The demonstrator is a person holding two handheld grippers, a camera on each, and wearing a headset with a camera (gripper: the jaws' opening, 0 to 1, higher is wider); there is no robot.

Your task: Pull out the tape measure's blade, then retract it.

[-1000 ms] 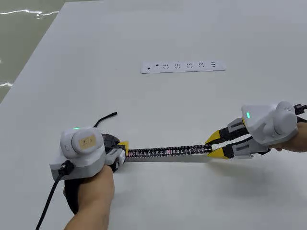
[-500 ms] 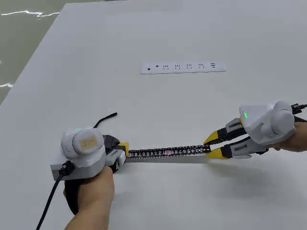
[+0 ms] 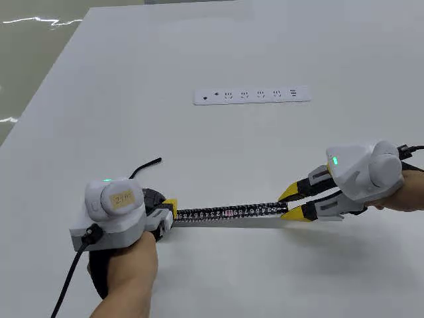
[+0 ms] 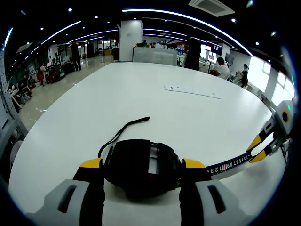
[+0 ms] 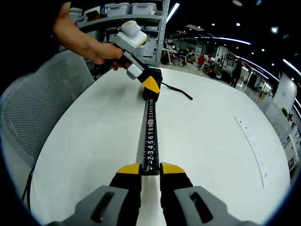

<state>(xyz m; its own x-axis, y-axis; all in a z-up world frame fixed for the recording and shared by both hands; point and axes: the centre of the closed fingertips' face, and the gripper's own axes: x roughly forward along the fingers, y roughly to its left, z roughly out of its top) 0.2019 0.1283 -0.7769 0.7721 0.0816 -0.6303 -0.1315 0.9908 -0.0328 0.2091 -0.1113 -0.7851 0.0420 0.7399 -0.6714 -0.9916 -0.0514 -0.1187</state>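
Note:
A black tape measure case [image 4: 141,165] rests on the white table, clamped between the yellow-tipped jaws of my left gripper [image 4: 141,164] [image 3: 165,211]. Its black wrist strap [image 3: 146,165] trails off behind it. The black blade [image 3: 228,212] [image 5: 150,134] with white numerals runs out flat from the case toward the right. My right gripper [image 3: 287,204] [image 5: 150,168] is shut on the blade's end, just above the table. In the right gripper view the case [image 5: 151,84] lies at the far end of the blade, held by the left gripper [image 5: 149,89].
A white power strip [image 3: 252,94] [image 4: 192,91] [image 5: 254,149] lies on the table [image 3: 199,53] beyond the tape. A cable hangs from the left gripper's body at the near edge. Office desks, shelves and people stand around the room.
The right gripper has moved a little left toward the case with the blade end in it, so slightly less blade is out. The left gripper has held still.

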